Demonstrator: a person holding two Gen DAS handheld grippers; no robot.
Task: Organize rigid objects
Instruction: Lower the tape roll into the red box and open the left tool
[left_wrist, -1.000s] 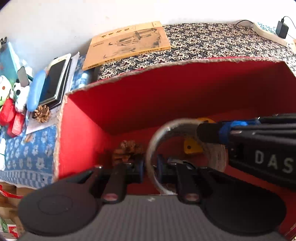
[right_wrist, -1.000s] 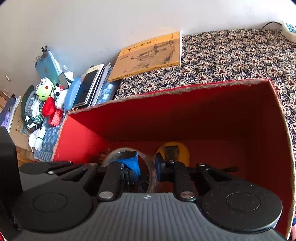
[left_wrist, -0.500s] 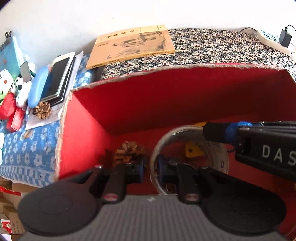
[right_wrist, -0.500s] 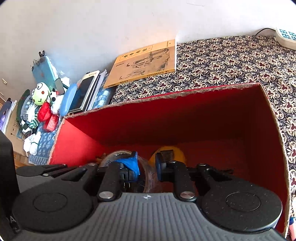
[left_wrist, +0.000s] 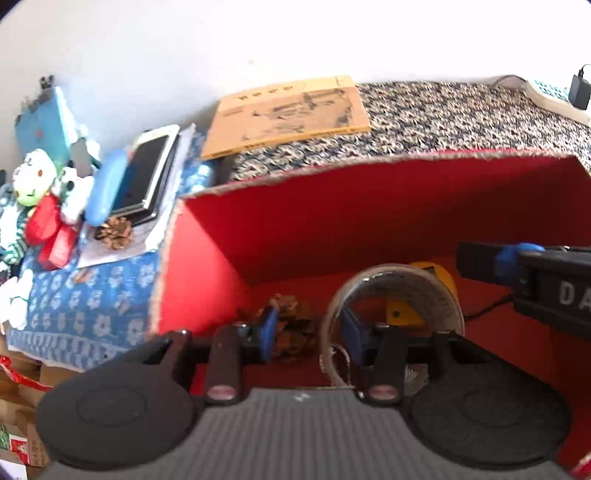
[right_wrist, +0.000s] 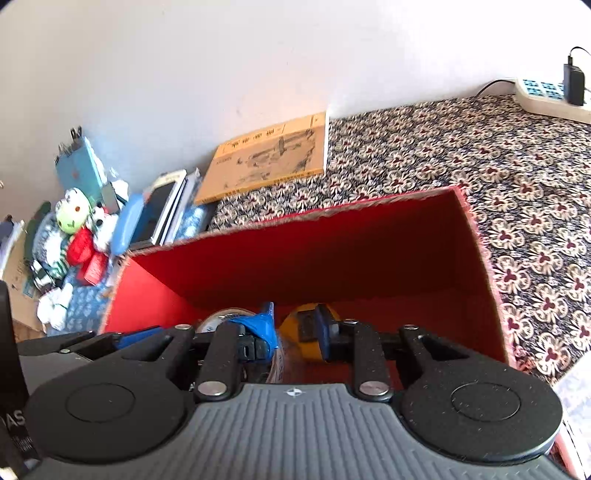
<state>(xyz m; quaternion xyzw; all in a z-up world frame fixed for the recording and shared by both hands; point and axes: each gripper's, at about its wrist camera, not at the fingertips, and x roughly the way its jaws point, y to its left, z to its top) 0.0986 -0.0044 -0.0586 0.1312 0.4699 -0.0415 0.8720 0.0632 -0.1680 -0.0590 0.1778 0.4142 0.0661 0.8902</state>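
A clear tape roll (left_wrist: 441, 295) stands on edge on the floor of the red cardboard box (left_wrist: 332, 170). A yellow object (left_wrist: 439, 275) sits behind it and a pine cone (left_wrist: 291, 317) to its left. My left gripper (left_wrist: 309, 334) is opening. One finger is inside the ring, the other outside. The roll's wall is between them, and the pads do not press on it. My right gripper (right_wrist: 293, 332) is also opening, above the roll (right_wrist: 221, 317) and the yellow object (right_wrist: 295, 326). Its fingertip (left_wrist: 476, 254) hangs just right of the roll's top, apart from it.
Outside the box (right_wrist: 332, 212) on patterned cloth lie a tan book (right_wrist: 269, 158), stacked phones (left_wrist: 147, 177), a blue case (left_wrist: 101, 192), another pine cone (left_wrist: 114, 230) and plush toys (left_wrist: 37, 181). A power strip with a charger (right_wrist: 554, 92) sits at the far right.
Both pairs of jaws have spread apart. The left pads have come off the tape roll's wall. The right gripper has let go of the roll's top and lifted away.
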